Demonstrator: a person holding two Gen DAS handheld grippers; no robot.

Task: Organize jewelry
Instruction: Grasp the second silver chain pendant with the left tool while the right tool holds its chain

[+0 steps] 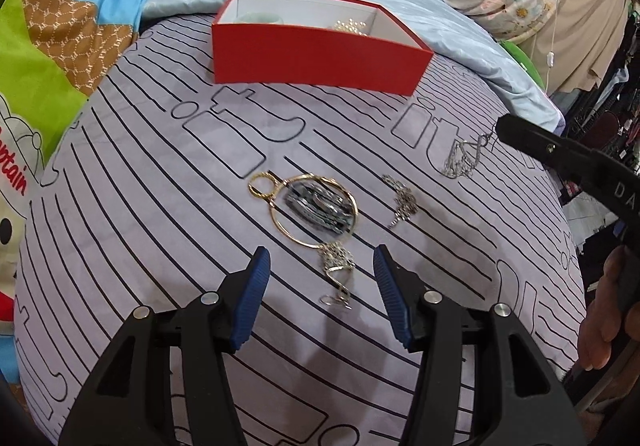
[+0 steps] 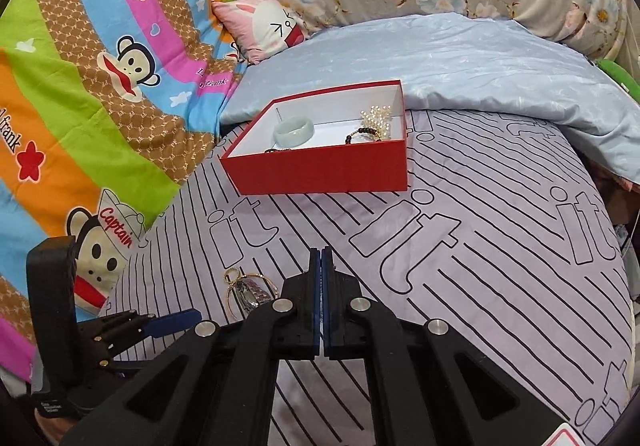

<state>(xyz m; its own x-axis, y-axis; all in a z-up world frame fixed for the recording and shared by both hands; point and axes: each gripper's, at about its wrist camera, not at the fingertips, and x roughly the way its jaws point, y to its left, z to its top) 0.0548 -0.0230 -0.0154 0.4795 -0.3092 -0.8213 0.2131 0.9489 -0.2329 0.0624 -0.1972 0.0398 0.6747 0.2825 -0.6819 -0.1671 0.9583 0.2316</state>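
While hovering over the sheet [image 1: 140, 186] with left gripper [image 1: 321, 252] spread wide, gripping nothing. Between its fingers, on the sheet: a silver trinket [image 1: 336, 274]. Just beyond, a gold hoop [image 1: 312, 206] around a watch [image 1: 320, 204]. Further right, a loose chain [image 1: 401, 202]. Far right, pinching a necklace [image 1: 460, 160] in right gripper [image 2: 321, 250], pressed together. Behind, red box [image 1: 316, 60] holding bangle [image 2: 293, 131] and pearls [image 2: 378, 117].

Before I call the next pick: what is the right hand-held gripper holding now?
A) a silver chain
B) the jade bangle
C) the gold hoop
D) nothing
A: the left wrist view shows a silver chain dangling from the tip of the shut right hand-held gripper, its lower end bunched at the bedspread.
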